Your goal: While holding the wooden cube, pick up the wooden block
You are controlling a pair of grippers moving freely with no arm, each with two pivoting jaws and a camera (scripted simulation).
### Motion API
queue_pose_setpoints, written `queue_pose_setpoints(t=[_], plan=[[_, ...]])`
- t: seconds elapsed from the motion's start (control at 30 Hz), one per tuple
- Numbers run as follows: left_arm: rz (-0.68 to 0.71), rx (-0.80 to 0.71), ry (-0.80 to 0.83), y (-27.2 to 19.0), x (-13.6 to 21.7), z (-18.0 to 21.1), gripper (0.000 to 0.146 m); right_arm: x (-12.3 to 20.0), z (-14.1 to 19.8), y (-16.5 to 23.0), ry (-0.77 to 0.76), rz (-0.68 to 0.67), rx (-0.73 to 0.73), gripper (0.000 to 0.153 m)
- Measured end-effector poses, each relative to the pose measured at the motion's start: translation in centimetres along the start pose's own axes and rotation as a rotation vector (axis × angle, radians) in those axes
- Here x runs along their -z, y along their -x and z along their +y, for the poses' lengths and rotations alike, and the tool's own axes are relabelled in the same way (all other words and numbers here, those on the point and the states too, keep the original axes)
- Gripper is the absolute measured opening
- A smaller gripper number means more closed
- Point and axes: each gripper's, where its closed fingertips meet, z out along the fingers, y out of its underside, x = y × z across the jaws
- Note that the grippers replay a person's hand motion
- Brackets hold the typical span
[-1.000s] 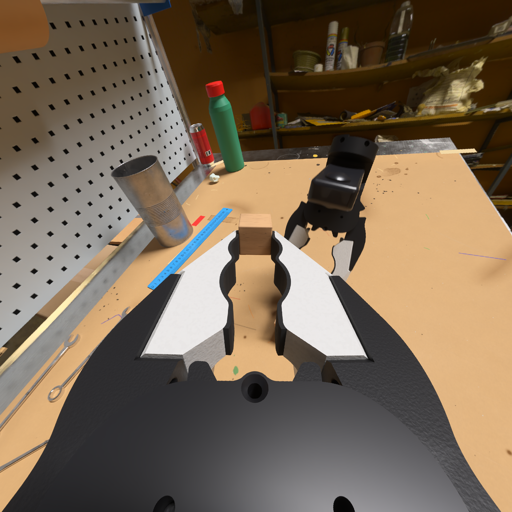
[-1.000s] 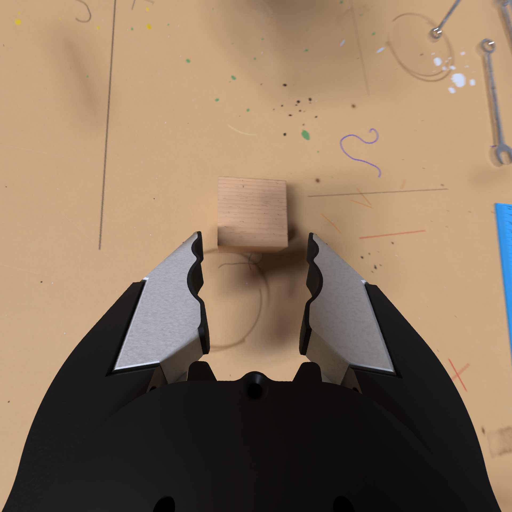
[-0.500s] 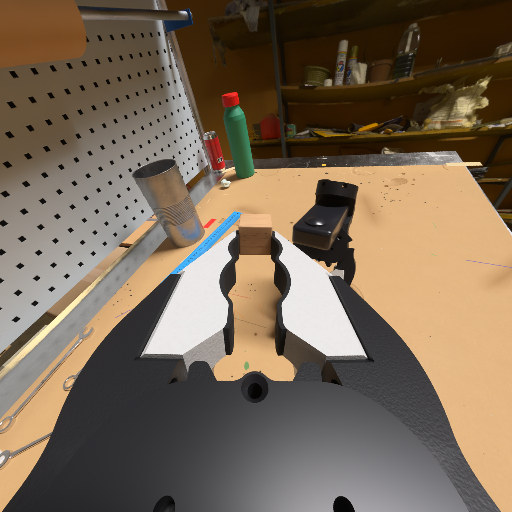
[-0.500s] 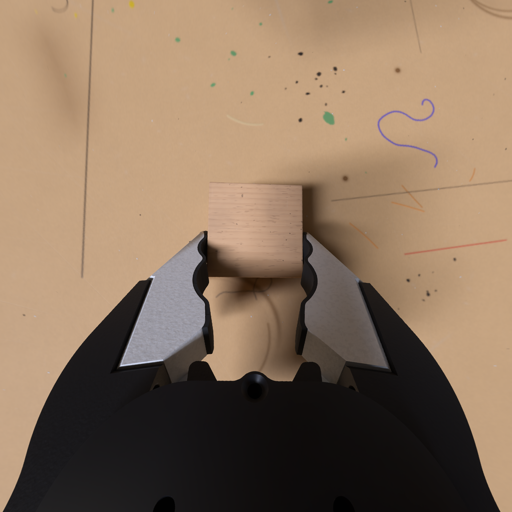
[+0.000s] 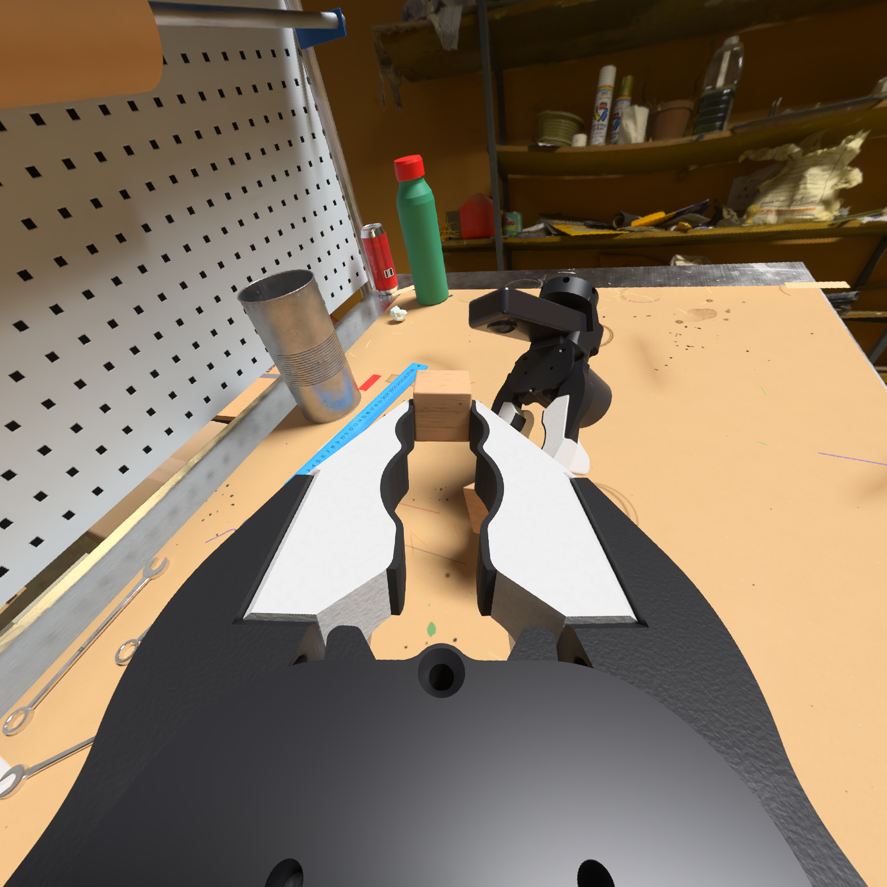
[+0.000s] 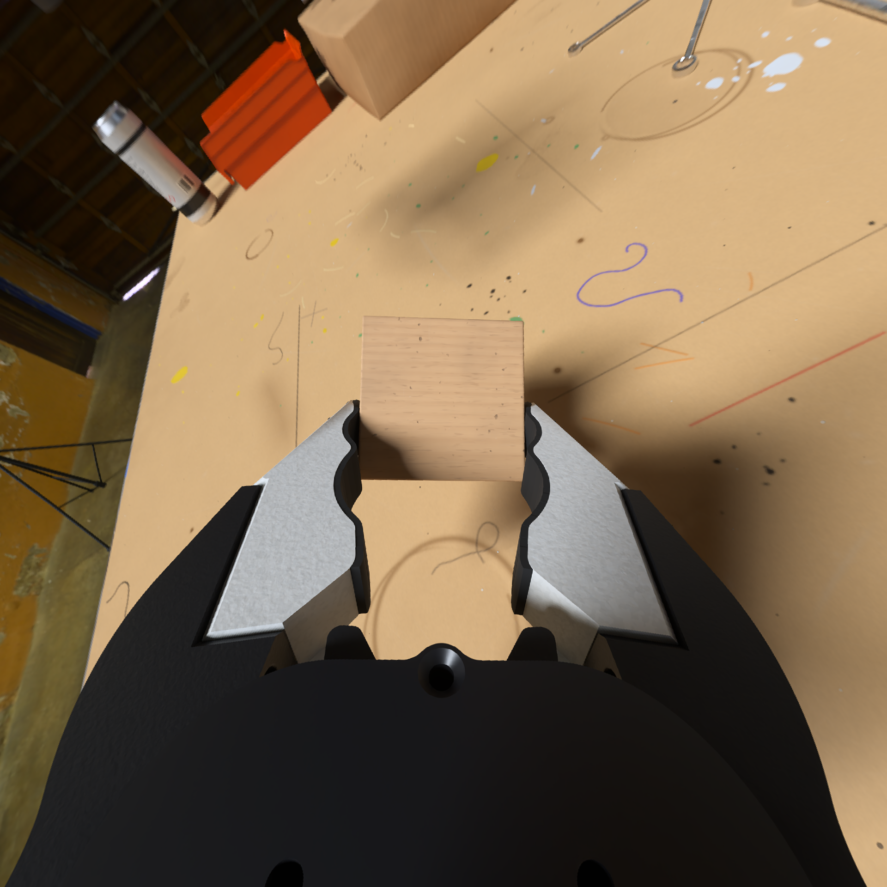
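My left gripper (image 5: 441, 413) is shut on a small wooden cube (image 5: 441, 391) and holds it above the workbench (image 5: 720, 528). My right gripper (image 6: 441, 408) is shut on the wooden block (image 6: 441, 365), a larger square-faced piece clamped between the fingertips and held above the bench top (image 6: 672, 432). In the left wrist view the right gripper (image 5: 545, 432) hangs tilted just right of the cube. A strip of wood (image 5: 473, 509) shows behind my left gripper's right finger; the rest of that piece is hidden.
A metal cup (image 5: 300, 345), a blue ruler (image 5: 365, 417), a red can (image 5: 379, 257) and a green bottle (image 5: 420, 235) stand along the pegboard (image 5: 144, 264). Wrenches (image 5: 81, 648) lie at the left. A cardboard box (image 6: 384, 53), an orange case (image 6: 264, 110) and a white can (image 6: 153, 163) lie beyond the block.
My right gripper came down around the block, shut on it, then rose and tilted with it. My left gripper kept the cube and drew back a little.
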Motion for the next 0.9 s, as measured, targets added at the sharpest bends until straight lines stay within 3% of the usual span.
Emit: queue_pose_setpoints(t=[0.9], plan=[[0.022, 0.018, 0.027, -0.7, -1.4, 1.2, 0.021, 3.4, -5.2, 0.7, -0.304, -0.003, -0.012, 0.067]])
